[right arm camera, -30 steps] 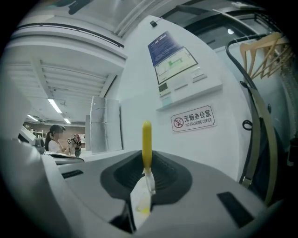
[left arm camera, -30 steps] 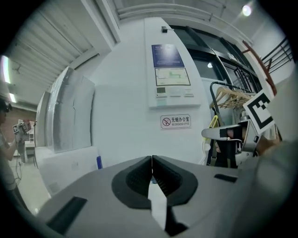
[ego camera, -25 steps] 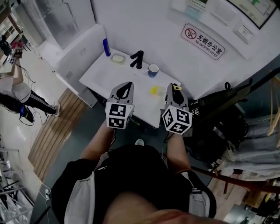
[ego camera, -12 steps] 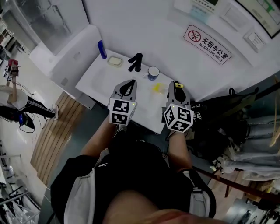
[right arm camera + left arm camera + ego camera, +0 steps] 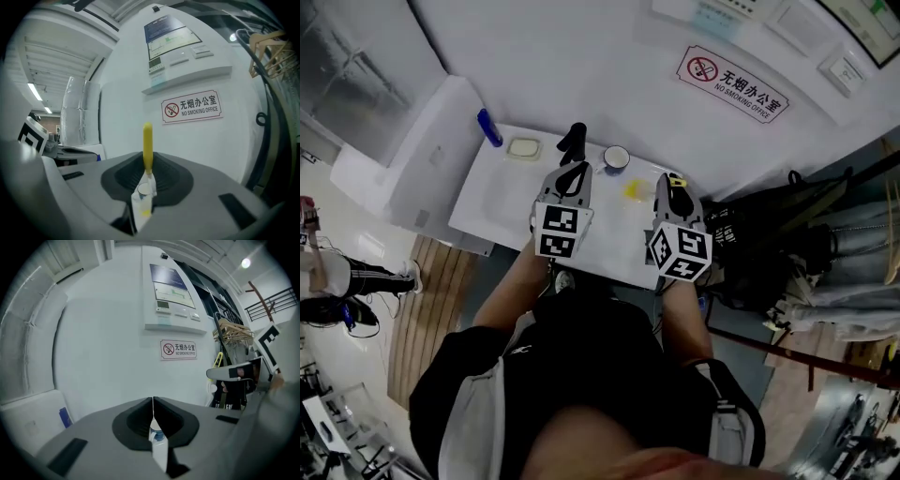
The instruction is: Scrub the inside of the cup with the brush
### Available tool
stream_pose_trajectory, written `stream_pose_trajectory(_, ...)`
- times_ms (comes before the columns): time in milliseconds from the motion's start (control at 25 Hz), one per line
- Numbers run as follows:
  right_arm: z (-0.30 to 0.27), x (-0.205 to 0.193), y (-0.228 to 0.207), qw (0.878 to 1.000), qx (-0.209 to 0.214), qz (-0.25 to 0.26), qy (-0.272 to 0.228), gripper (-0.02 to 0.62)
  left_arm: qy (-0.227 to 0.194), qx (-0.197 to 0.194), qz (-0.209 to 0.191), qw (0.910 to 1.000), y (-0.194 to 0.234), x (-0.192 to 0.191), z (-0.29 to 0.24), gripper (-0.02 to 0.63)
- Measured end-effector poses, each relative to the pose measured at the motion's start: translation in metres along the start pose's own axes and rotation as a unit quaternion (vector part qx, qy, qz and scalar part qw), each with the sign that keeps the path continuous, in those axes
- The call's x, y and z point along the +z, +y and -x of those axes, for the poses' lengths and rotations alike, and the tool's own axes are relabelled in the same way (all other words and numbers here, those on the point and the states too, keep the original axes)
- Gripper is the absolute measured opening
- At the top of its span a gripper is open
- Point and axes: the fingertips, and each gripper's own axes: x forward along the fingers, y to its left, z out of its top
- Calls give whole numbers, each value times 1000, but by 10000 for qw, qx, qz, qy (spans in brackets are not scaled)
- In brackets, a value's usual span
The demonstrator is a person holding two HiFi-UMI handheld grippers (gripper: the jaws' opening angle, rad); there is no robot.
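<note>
A: Right, cup position?
B: We see it upright on the counter by the wall, beyond both claws. Our left claw and right claw are pressed together, neither touching it.

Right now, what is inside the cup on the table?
From the head view the cup shows only a pale, seemingly empty inside; its bottom is too small to make out.

Bare table lies open at my left. A black stand, the cup and a yellow item block my path to the wall.
</note>
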Motion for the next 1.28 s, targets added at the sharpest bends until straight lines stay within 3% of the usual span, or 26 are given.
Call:
stream_pose_trajectory(320,1,-12,-18,9982,-582,-96,97,55,1,-630,-56,9980,-7,-3,-46,20)
stream_pose_trajectory(360,1,-13,-22,9978,-648,-111,105,55,-17,-735,-72,9973,-9,-3,-51,46)
stream_pose_trajectory(480,3,-17,-32,9962,-857,-121,136,55,46,-1085,-293,9937,-22,-9,-70,205)
stream_pose_trajectory(600,7,-20,-42,9941,-1065,-131,185,55,205,-1267,-607,9899,-32,-19,-87,268)
stream_pose_trajectory(880,10,-27,-62,9895,-1398,-206,307,55,655,-1386,-797,9850,-40,-55,-124,299)
stream_pose_trajectory(1280,8,-38,-74,9858,-1548,-435,486,55,1532,-1349,-793,9757,-34,-120,-164,324)
